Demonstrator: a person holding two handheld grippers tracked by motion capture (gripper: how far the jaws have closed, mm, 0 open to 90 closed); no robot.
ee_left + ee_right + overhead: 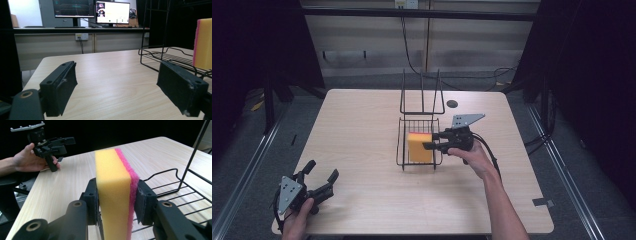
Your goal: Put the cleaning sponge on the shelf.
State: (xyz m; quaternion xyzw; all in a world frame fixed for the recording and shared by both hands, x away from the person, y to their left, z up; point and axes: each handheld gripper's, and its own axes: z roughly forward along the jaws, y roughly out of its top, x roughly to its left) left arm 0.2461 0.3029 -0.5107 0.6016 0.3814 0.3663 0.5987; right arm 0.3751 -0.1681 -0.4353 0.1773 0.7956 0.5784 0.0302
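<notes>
A yellow sponge with a pink scouring side (419, 146) stands on edge in a black wire basket (398, 150) at the middle of the table. My right gripper (432, 140) reaches in from the right and is shut on the sponge. In the right gripper view both pads press the sponge (113, 190), one on the yellow face and one on the pink, over the basket wires (175, 195). My left gripper (322, 170) rests open at the table's near left corner, holding nothing. Between its wide jaws (117, 70) lies bare table, with the sponge (203, 45) and basket (162, 53) far right.
The basket's tall wire handle (422, 95) rises at its far side. A dark round hole (452, 104) sits in the wooden table (362, 130) behind it. A scrap of tape (543, 202) lies near the front right corner. Monitors (112, 11) stand on a desk beyond the table.
</notes>
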